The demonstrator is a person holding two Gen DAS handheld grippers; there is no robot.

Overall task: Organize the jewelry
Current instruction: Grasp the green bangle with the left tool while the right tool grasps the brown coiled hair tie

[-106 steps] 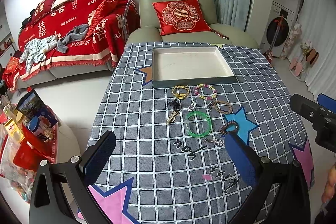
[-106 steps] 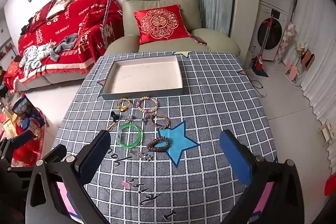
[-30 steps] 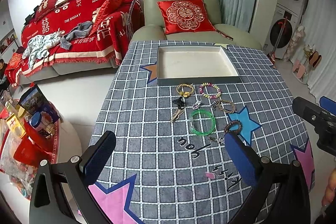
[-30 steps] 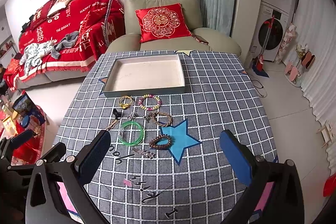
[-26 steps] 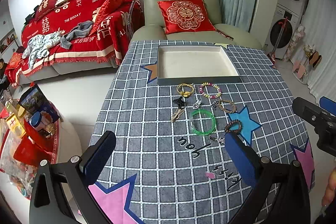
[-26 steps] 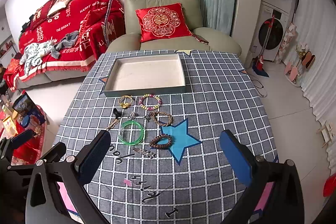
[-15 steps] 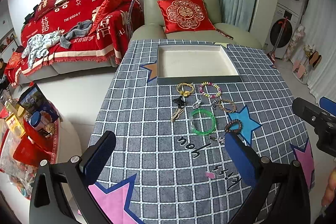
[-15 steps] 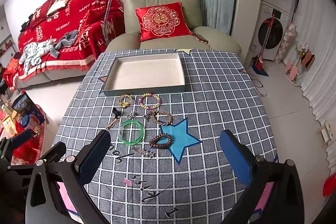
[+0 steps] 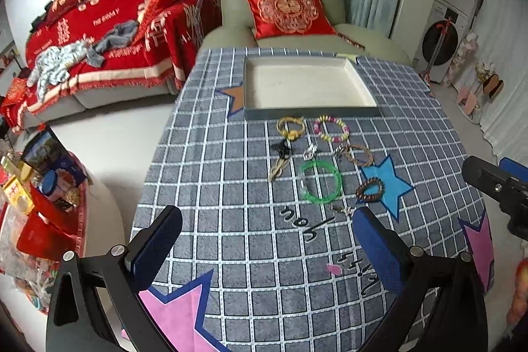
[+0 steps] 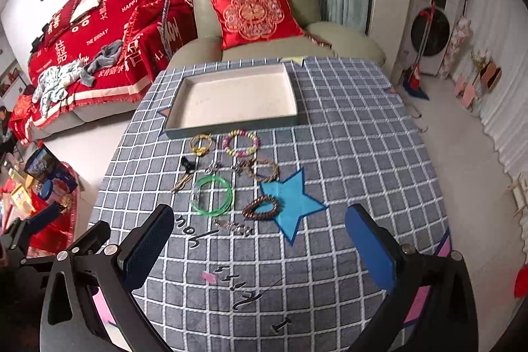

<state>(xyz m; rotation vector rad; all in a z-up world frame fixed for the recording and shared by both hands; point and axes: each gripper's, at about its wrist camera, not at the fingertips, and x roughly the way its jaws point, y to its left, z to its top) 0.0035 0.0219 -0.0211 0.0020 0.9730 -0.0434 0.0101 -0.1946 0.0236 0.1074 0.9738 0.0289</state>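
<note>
Several pieces of jewelry lie on the checked tablecloth in front of an empty grey tray (image 9: 310, 113) (image 10: 231, 124): a green bangle (image 9: 320, 181) (image 10: 212, 194), a brown bead bracelet (image 9: 369, 186) (image 10: 262, 207), a pastel bead bracelet (image 9: 331, 129) (image 10: 241, 143), a gold bracelet (image 9: 290, 127) (image 10: 200, 144), a braided bracelet (image 10: 264, 170), a black clip (image 9: 281, 148) and small silver pieces (image 10: 234, 226). My left gripper (image 9: 264, 231) is open and empty, short of the jewelry. My right gripper (image 10: 260, 230) is open and empty, just before the silver pieces.
A green armchair with a red cushion (image 9: 287, 9) stands behind the table. A red-covered sofa (image 9: 99, 32) is at the left. The table's left edge drops to the floor, with a cluttered low table (image 9: 39, 187) beside it. Washing machines (image 10: 432, 32) stand at the right.
Both views have shifted slightly; the right gripper has drifted a little forward and left toward the jewelry. Nothing on the table has moved.
</note>
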